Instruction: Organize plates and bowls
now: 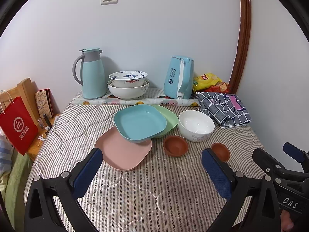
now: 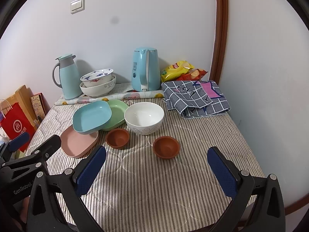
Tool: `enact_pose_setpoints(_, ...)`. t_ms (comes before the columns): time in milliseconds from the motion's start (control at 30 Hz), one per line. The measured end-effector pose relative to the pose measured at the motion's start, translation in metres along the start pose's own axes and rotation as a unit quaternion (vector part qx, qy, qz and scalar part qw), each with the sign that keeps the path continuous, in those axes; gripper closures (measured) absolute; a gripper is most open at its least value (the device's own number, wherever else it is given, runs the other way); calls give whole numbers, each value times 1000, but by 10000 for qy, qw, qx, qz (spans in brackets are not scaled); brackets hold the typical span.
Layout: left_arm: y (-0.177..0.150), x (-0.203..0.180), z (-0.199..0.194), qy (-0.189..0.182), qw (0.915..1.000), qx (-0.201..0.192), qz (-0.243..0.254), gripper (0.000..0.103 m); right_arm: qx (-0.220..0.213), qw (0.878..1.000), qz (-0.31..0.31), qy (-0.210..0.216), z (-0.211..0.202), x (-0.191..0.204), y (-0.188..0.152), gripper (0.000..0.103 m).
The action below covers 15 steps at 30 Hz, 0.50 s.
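Brown bowl [image 2: 166, 147] just ahead of right claw [image 2: 156, 166], both claws apart, empty.

White letters "DAS" are printed on the black body of the right gripper [image 1: 285, 172] at the near right of the left wrist view. "GenRobot" is printed in white on the black body of the left gripper [image 2: 29, 145] at the near left of the right wrist view. The red paper bag [image 1: 18, 125] at far left carries a white circular logo above Chinese characters. The blue kettle [image 1: 178, 77] has a dark label, too small to read.
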<state>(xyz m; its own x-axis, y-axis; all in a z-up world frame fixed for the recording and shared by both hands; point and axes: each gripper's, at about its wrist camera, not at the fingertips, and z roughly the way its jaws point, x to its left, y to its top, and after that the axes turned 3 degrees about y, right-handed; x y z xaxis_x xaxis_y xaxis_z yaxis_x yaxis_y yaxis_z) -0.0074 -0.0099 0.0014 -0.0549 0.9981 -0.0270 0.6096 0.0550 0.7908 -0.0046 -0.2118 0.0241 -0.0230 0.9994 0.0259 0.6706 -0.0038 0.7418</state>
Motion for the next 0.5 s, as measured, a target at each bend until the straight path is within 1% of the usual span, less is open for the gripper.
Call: enact_pose_setpoints(500,2,0,-1,21,10000,-36,14,0,-44,10000,-18,2,-3,2,2,0)
